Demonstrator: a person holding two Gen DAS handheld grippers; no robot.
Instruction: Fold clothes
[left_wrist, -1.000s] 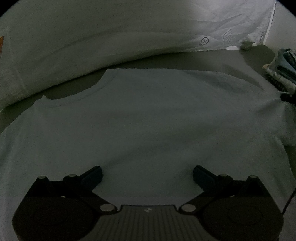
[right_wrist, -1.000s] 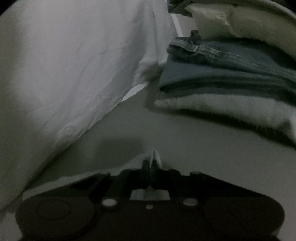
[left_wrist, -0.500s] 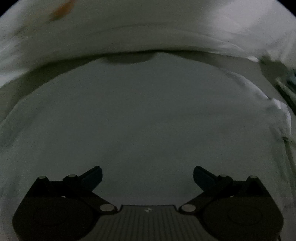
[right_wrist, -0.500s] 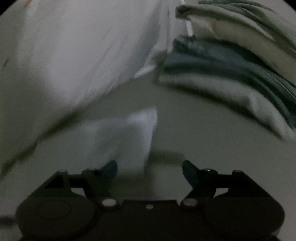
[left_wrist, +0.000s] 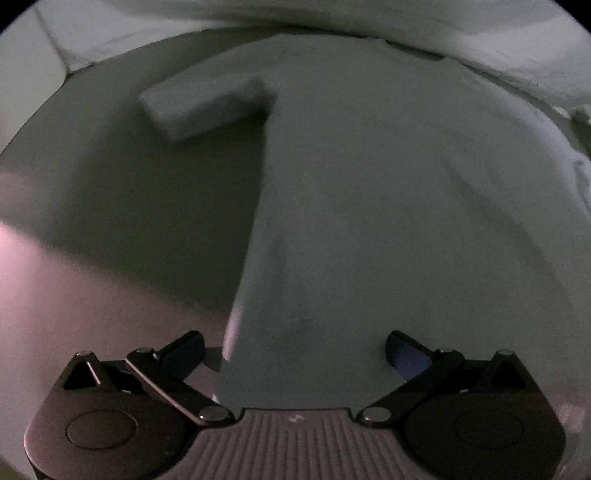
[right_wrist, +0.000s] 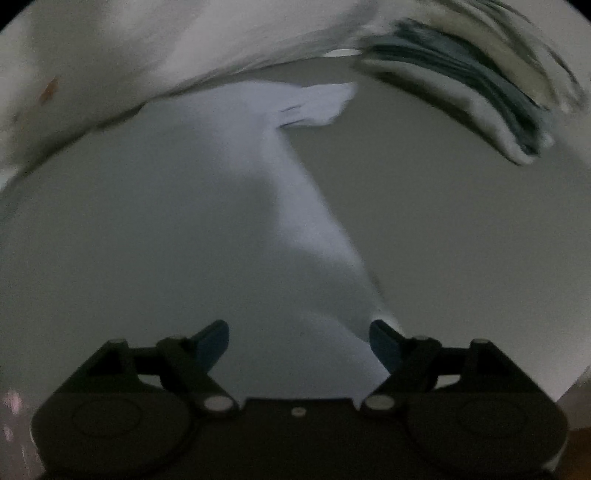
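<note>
A pale T-shirt (left_wrist: 388, 206) lies flat on a grey surface, its left sleeve (left_wrist: 207, 107) sticking out at upper left. My left gripper (left_wrist: 295, 349) hovers open over the shirt's left side edge, holding nothing. In the right wrist view the same shirt (right_wrist: 207, 236) fills the middle, with its right sleeve (right_wrist: 314, 103) spread out at the top. My right gripper (right_wrist: 299, 339) is open above the shirt's right side edge, its right finger (right_wrist: 384, 343) near the hem, nothing between the fingers. The scene is dim and the right view is blurred.
White bedding (left_wrist: 332, 22) bunches along the far side beyond the shirt's collar, seen too as bedding (right_wrist: 147, 48). A stack of folded clothes (right_wrist: 480, 85), denim among them, stands at upper right. Bare grey surface (left_wrist: 129, 206) lies left of the shirt.
My right gripper let go of the sleeve tip, opened and pulled back toward the hem. My left gripper, open throughout, slid left from the shirt's middle to its side edge.
</note>
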